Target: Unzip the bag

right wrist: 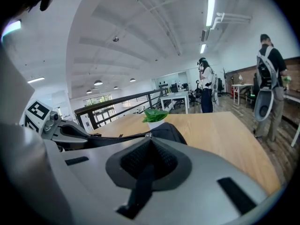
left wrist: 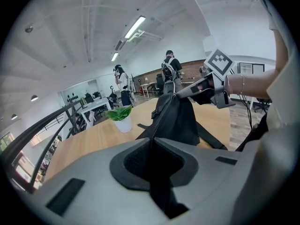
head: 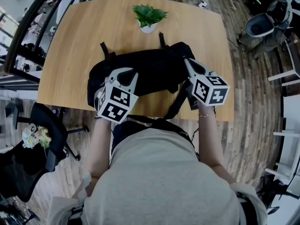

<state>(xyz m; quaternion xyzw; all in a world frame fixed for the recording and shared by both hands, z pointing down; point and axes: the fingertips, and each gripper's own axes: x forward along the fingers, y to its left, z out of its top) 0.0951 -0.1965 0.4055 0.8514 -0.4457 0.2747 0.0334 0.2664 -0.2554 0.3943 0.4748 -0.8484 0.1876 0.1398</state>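
We note the soft black fabric bag (head: pixel 154 71) slumped on the smooth wooden table (head: pixel 75 46), before a leafy potted plant (head: pixel 149 18). The left gripper (left wrist: pixel 152 142) pinches bag cloth along the toothed zipper (left wrist: pixel 164 116). The right gripper (right wrist: pixel 149 140) is clamped on the small metal zipper pull (right wrist: pixel 150 135).

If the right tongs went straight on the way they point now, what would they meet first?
The black bag: the right tongs, already shut on it, point along its top. Next behind it seems to be the potted plant, though depth is unclear.
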